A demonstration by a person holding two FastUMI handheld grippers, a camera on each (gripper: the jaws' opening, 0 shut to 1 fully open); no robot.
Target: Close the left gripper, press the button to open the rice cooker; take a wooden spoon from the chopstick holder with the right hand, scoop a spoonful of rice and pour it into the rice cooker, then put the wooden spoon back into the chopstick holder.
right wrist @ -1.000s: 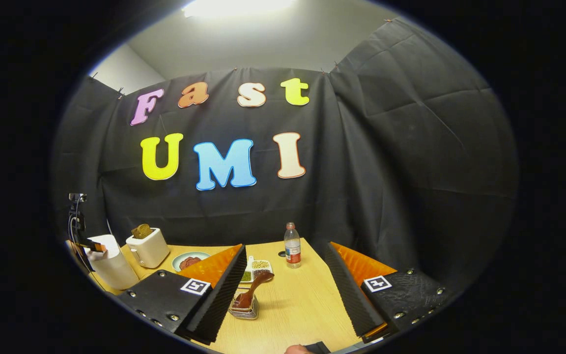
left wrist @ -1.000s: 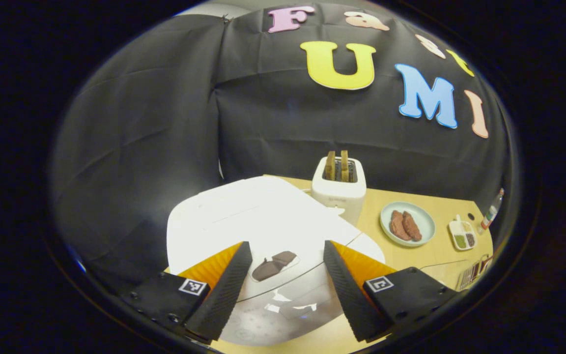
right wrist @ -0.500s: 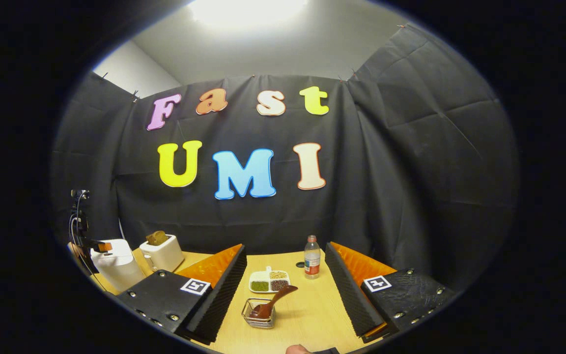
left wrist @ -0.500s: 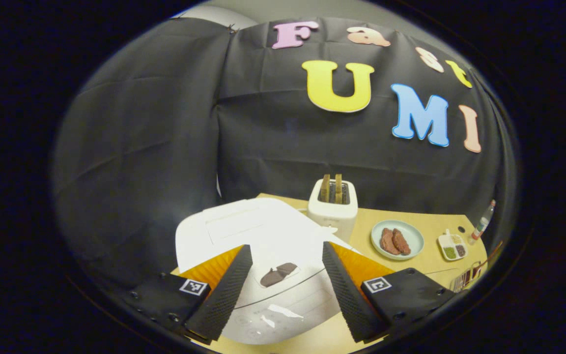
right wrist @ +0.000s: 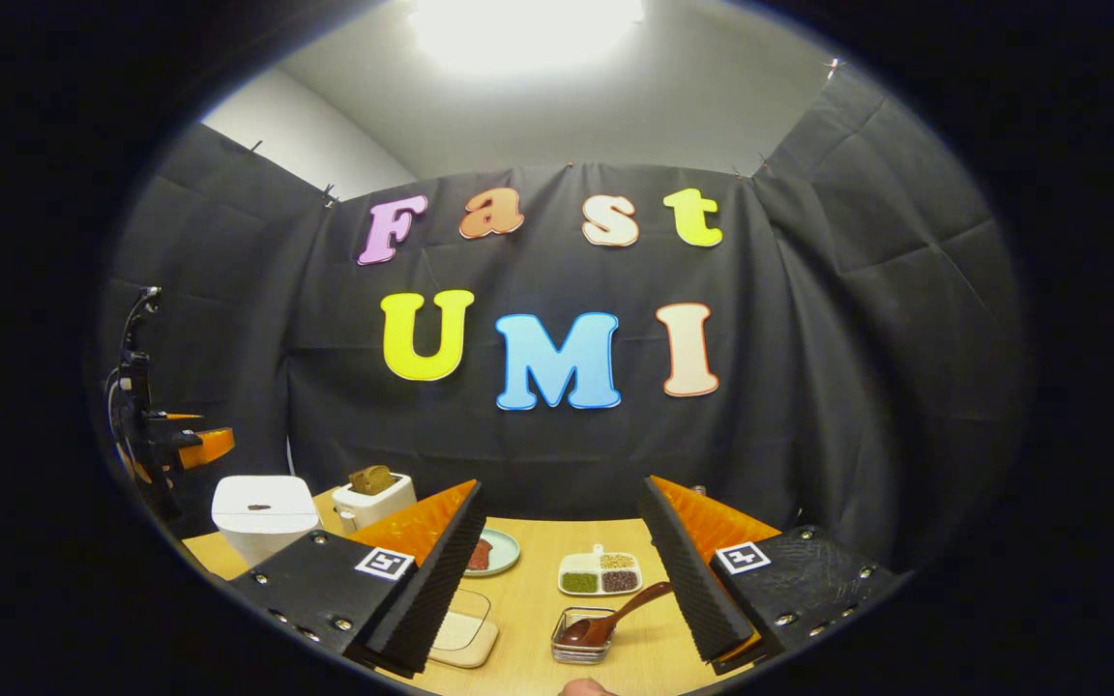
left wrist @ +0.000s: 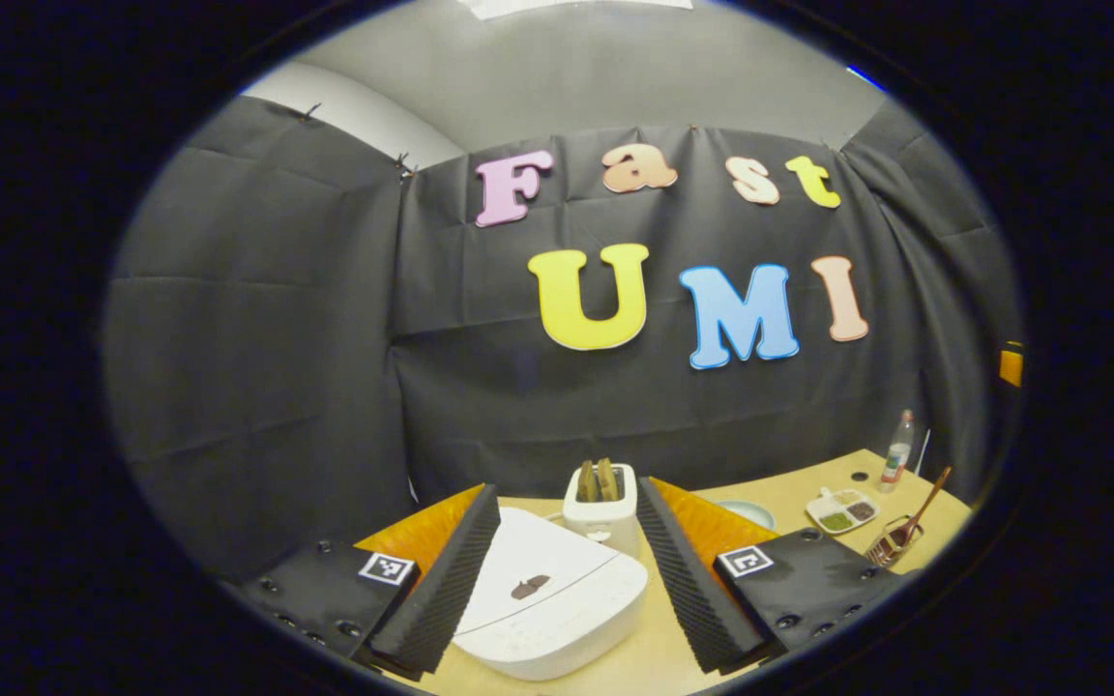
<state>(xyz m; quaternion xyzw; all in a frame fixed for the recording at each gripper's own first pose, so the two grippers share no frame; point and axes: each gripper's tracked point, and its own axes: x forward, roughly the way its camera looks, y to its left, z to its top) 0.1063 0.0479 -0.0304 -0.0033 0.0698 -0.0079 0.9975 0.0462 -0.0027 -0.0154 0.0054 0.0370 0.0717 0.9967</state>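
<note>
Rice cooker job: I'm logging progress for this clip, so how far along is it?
Judging by these views, nothing looks done. The rice cooker has its lid down. The left tongs hang open above it, not yet shut for pressing the button. The right tongs are open too, holding nothing; the wooden spoon sits in the chopstick holder. Pressing, scooping, pouring and returning remain.

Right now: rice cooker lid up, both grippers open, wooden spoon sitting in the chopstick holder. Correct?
Not quite: the rice cooker lid is down, not up; the left gripper view shows it flat and shut between the open fingers of the left gripper. The rest holds: the right gripper is open, and the wooden spoon sits in the chopstick holder, as the right gripper view shows.
</note>
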